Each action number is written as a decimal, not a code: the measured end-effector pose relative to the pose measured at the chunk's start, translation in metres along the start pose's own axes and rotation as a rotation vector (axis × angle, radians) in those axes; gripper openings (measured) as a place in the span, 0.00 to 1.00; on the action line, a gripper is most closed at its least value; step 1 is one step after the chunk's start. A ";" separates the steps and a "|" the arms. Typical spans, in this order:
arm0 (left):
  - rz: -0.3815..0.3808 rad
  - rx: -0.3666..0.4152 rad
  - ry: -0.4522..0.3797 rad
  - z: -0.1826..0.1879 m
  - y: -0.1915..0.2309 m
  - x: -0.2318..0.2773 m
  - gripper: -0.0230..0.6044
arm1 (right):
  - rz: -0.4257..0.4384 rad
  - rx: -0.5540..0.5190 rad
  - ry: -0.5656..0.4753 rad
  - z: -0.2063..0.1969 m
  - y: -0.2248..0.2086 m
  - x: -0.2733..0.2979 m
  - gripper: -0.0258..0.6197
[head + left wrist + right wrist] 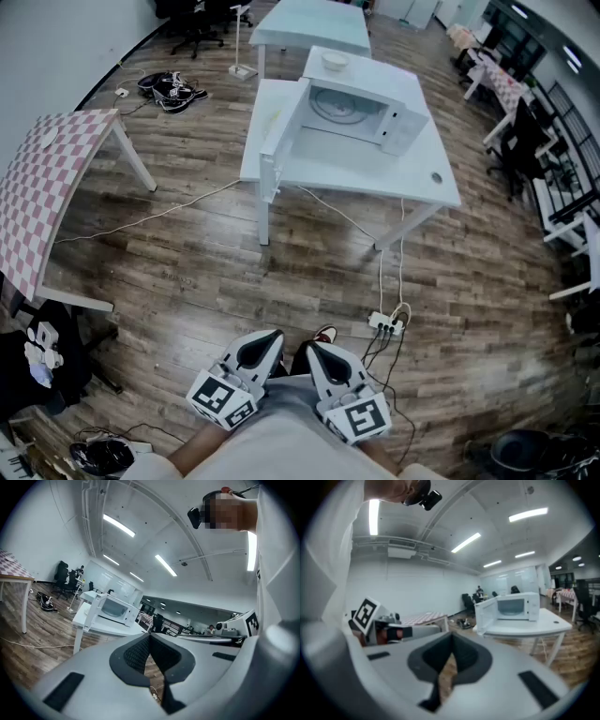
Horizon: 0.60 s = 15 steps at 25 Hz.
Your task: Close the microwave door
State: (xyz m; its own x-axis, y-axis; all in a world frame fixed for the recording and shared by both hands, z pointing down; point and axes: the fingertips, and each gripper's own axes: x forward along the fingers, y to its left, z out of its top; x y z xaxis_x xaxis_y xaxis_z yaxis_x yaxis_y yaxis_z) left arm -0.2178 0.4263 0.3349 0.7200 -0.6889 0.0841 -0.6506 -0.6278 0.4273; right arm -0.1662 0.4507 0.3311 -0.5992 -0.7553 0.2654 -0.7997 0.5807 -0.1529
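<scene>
Sitting on white table (375, 174), open microwave (364, 109), wood floor (216, 281), checkered table (47, 187)

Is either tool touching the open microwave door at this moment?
Apart. The head view shows the left tool and the right tool low near the picture's bottom edge, with a wide stretch of wooden floor between them and the microwave door.

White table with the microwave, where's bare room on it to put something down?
The widest bare patch on the white table is the front strip, bordered by the white microwave, its open door and the front edge, running right to a small round spot. Left of the door only a narrow strip remains. The microwave fills the back.
</scene>
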 end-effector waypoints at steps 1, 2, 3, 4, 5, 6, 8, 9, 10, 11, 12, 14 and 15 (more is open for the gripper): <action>-0.003 -0.005 0.004 -0.002 -0.001 0.000 0.06 | 0.000 0.006 0.004 -0.002 0.000 -0.001 0.07; -0.005 -0.010 0.007 -0.003 -0.001 -0.001 0.06 | 0.000 0.011 0.009 -0.004 0.000 -0.002 0.07; -0.007 -0.012 0.009 -0.005 -0.002 -0.001 0.06 | 0.000 0.015 0.013 -0.006 0.001 -0.003 0.07; -0.006 -0.013 0.010 -0.005 -0.002 -0.002 0.06 | 0.001 0.016 0.016 -0.007 0.001 -0.003 0.07; -0.003 -0.011 0.011 -0.006 -0.002 -0.002 0.06 | 0.002 0.017 0.018 -0.008 0.002 -0.004 0.07; 0.000 -0.009 0.012 -0.005 -0.002 -0.003 0.06 | 0.001 0.019 0.019 -0.009 0.002 -0.004 0.07; 0.006 -0.008 0.017 -0.005 -0.002 -0.002 0.06 | -0.005 0.029 0.020 -0.010 0.001 -0.006 0.07; 0.006 -0.010 0.021 -0.006 -0.003 -0.001 0.06 | -0.009 0.036 0.021 -0.010 0.000 -0.007 0.07; 0.005 -0.017 0.027 -0.008 -0.003 0.001 0.06 | -0.012 0.042 0.025 -0.011 -0.001 -0.008 0.07; 0.005 -0.026 0.033 -0.009 -0.002 0.001 0.06 | -0.016 0.051 0.028 -0.012 -0.003 -0.009 0.07; 0.007 -0.039 0.036 -0.011 -0.001 0.002 0.06 | -0.019 0.063 0.030 -0.013 -0.006 -0.010 0.07; 0.018 -0.068 0.032 -0.010 0.006 0.004 0.06 | -0.025 0.096 0.032 -0.012 -0.013 -0.010 0.08; 0.028 -0.077 0.027 -0.008 0.011 0.006 0.06 | -0.027 0.110 0.032 -0.011 -0.017 -0.009 0.08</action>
State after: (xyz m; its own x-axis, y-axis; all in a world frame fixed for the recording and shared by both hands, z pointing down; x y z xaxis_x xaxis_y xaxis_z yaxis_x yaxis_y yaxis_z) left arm -0.2189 0.4183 0.3472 0.7085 -0.6953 0.1208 -0.6511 -0.5780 0.4920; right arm -0.1467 0.4508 0.3424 -0.5771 -0.7591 0.3013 -0.8161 0.5218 -0.2484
